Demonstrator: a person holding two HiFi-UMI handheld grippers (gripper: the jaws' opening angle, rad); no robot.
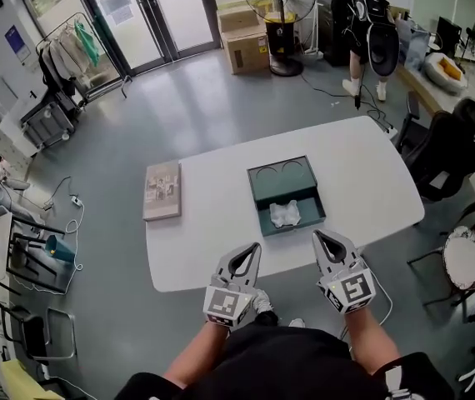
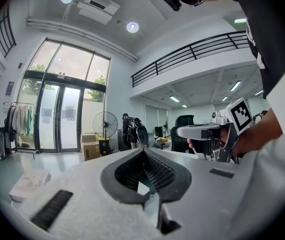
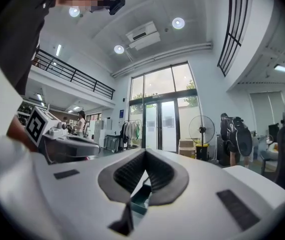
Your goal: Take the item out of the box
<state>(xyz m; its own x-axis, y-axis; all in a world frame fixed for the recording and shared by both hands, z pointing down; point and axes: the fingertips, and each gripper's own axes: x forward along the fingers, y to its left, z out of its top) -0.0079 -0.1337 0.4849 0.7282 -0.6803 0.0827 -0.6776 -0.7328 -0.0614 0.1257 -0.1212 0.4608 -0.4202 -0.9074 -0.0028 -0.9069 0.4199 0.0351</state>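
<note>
A teal box (image 1: 258, 192) lies open on the white table (image 1: 212, 240), with a crumpled white item (image 1: 285, 214) in its front compartment. Two round recesses show in its back half. My left gripper (image 1: 256, 247) hovers at the table's front edge, left of the box, shut and empty. To its right, my right gripper (image 1: 317, 237) is just in front of the box's near right corner, also shut with nothing held. In the right gripper view the closed jaws (image 3: 145, 152) frame a bit of the teal box (image 3: 141, 200). The left gripper view shows its tips (image 2: 143, 150) meeting.
A flat tan lid or book (image 1: 162, 190) lies at the table's left end. Black office chairs (image 1: 450, 144) stand to the right, a round stool (image 1: 464, 258) at the near right. A floor fan (image 1: 280, 19) and cardboard boxes (image 1: 246, 44) stand beyond, near a person with a backpack (image 1: 364, 23).
</note>
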